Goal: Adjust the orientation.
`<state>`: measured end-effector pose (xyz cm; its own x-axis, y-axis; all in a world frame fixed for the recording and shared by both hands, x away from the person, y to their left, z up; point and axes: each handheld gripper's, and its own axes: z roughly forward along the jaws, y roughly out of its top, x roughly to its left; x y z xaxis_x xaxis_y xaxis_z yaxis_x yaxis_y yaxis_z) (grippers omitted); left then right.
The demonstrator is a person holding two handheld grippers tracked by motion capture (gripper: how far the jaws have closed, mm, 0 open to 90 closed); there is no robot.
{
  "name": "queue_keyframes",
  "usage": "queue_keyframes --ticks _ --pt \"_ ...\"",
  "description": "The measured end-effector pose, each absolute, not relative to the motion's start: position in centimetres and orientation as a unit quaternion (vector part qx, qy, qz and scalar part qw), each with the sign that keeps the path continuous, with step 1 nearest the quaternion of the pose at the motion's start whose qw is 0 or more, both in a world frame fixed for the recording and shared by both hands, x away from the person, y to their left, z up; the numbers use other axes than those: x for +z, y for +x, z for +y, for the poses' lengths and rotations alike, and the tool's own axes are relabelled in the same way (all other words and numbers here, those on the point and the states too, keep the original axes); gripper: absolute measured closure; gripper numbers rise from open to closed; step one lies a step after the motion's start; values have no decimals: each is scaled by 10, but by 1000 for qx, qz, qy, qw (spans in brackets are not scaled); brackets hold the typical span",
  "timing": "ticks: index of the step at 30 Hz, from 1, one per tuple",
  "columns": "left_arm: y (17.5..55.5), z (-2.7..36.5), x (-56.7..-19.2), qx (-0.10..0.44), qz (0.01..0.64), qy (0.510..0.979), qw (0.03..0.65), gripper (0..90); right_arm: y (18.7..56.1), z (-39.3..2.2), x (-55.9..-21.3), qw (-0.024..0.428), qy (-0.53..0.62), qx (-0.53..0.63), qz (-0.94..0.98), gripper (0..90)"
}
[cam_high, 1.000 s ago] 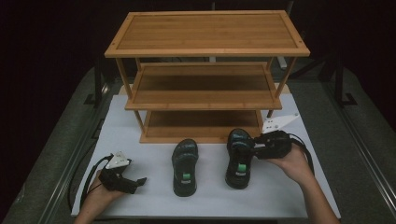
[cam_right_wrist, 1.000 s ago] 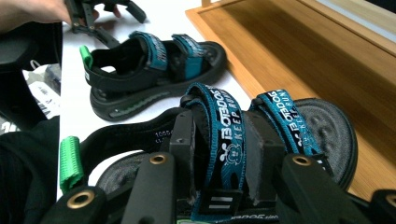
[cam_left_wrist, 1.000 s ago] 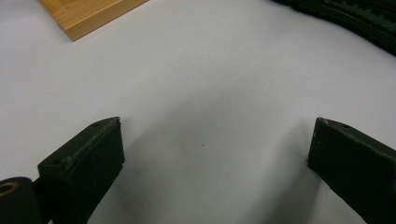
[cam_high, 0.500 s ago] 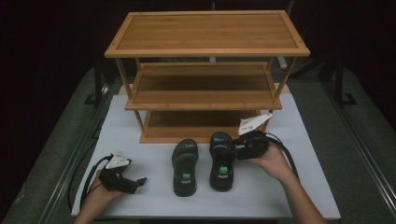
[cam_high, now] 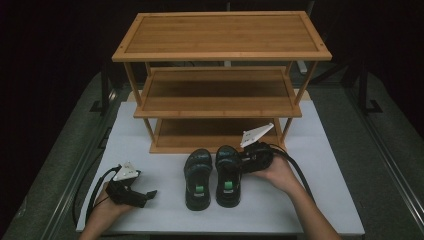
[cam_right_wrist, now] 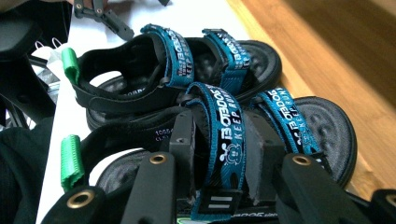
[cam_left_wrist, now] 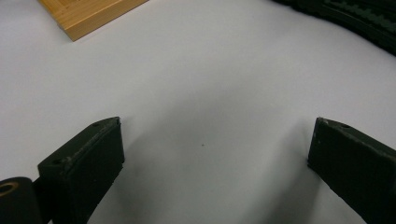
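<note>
Nearest, at the front left corner of the white table [cam_high: 150, 130], well left of the sandals: left hand [cam_high: 102, 212] resting low on the surface, wrapped round the left gripper [cam_high: 142, 196], which points rightward toward the left sandal [cam_high: 198, 179]. Jaws spread wide in the left gripper view, nothing between them but bare table; a corner of the rack and the edge of a dark sole at the top of that view.

Right of the sandals: right forearm angled in from the front, right hand [cam_high: 277, 172] cupped round the right gripper [cam_high: 239, 162], reaching leftward from the side. Jaws closed on a teal strap [cam_right_wrist: 228, 135] of the right sandal [cam_high: 227, 175], the strap pinched between the two pads in the right gripper view.

Two sandals, black with teal straps and a green tag each, side by side and almost touching, toes toward the rack, soles flat on the table.

Just behind the sandals: one wooden rack [cam_high: 220, 80] with three shelves, all bare, bottom shelf nearly at the toes.

Two grippers, two hands.
</note>
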<state>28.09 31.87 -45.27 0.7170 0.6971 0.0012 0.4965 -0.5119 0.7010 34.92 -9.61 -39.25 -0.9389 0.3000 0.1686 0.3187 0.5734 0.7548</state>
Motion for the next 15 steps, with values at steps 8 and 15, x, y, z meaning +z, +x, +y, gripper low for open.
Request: queue_keyframes --ticks 8,15 --pt "281 319 -453 143 348 858 350 28 348 -91 -394 20 -171 -433 -885 671" --pt "281 319 -452 143 348 858 350 29 348 -91 -396 5 -171 -433 -885 540"
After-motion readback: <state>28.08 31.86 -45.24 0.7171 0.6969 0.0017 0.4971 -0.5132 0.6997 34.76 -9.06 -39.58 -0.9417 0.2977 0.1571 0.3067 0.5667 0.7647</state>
